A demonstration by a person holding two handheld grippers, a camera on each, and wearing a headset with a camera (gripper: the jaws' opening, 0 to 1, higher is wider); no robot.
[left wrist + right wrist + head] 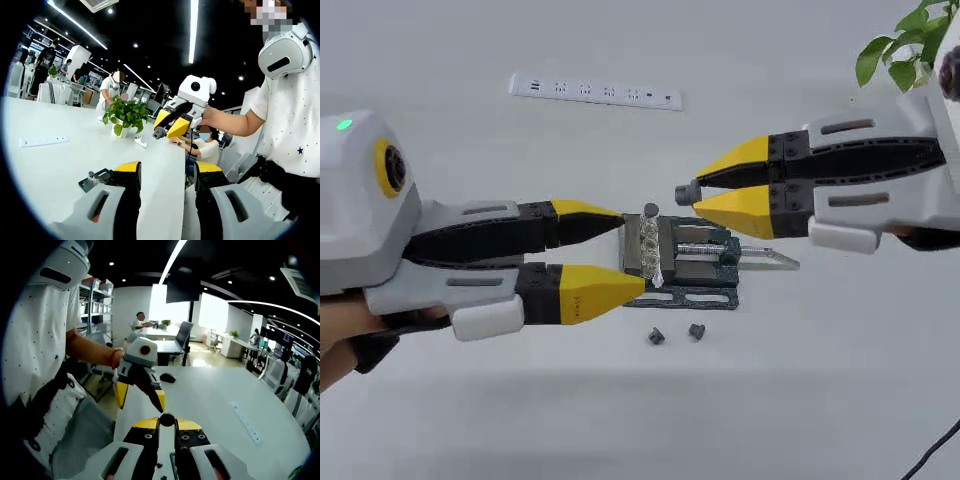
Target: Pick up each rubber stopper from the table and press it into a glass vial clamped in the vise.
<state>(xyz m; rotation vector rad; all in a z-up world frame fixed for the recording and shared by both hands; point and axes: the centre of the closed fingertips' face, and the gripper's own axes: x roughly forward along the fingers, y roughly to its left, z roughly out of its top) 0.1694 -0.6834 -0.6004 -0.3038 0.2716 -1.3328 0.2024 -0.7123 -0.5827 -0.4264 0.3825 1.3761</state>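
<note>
A dark vise (695, 268) on the white table clamps a row of glass vials (650, 258); the far one carries a dark stopper (651, 210). My right gripper (699, 193) comes in from the right, above the vise, shut on a rubber stopper (687, 193), which also shows between its tips (167, 419) and from the other side (158, 133). My left gripper (631, 250) is open, its yellow tips either side of the vials' near end. Two loose stoppers (656, 336) (697, 331) lie in front of the vise.
A white power strip (595, 91) lies at the table's far side. A potted plant (910, 45) stands at the far right corner. A cable (935, 450) crosses the near right corner. Other people sit in the office behind (205, 145).
</note>
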